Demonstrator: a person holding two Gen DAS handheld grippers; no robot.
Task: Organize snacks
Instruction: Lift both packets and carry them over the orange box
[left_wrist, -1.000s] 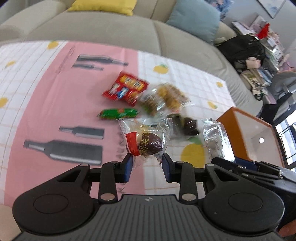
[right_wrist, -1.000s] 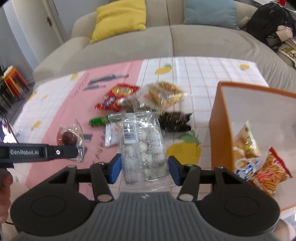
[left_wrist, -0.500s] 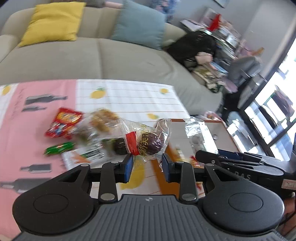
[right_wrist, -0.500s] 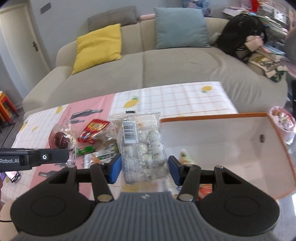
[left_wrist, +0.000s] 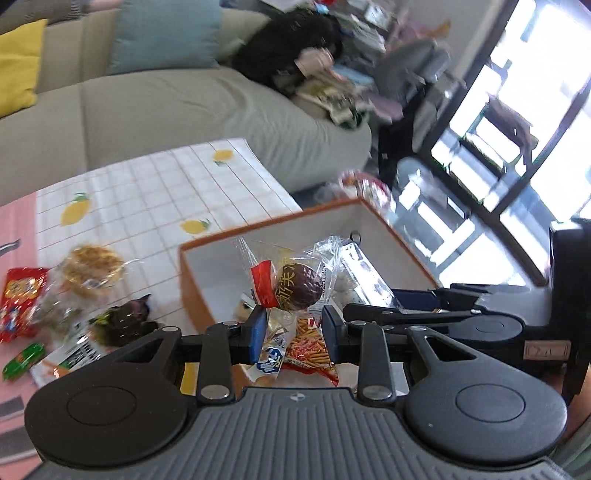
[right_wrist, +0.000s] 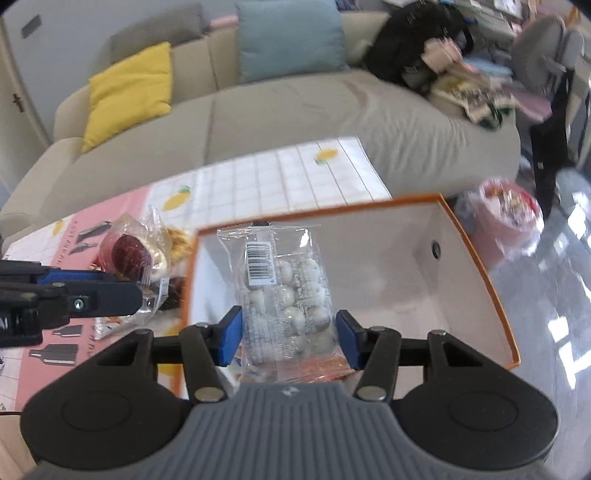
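Observation:
My left gripper (left_wrist: 294, 325) is shut on a clear packet (left_wrist: 295, 282) that holds a dark red fruit and has a red band. It hangs over the near left part of the orange box (left_wrist: 266, 226), whose inside is white. My right gripper (right_wrist: 290, 332) is shut on a clear bag of white speckled balls (right_wrist: 286, 295), held over the middle of the same box (right_wrist: 332, 208). In the right wrist view the left gripper's fingers (right_wrist: 96, 295) reach in from the left with the fruit packet (right_wrist: 127, 254). An orange stick-snack pack (left_wrist: 310, 350) and a blue-white pack (left_wrist: 271, 361) lie in the box.
Left of the box, on the pink and white tablecloth (left_wrist: 155, 192), lie a red packet (left_wrist: 20, 299), a round biscuit pack (left_wrist: 92, 269), a dark packet (left_wrist: 125, 321) and a green one (left_wrist: 24, 360). A grey sofa (right_wrist: 295, 110) runs behind. A red-topped tub (right_wrist: 509, 206) stands on the floor beyond the box.
Both grippers have carried their packets to the right, from above the snack pile to above the orange box. The left one has also rolled, so its view now tilts.

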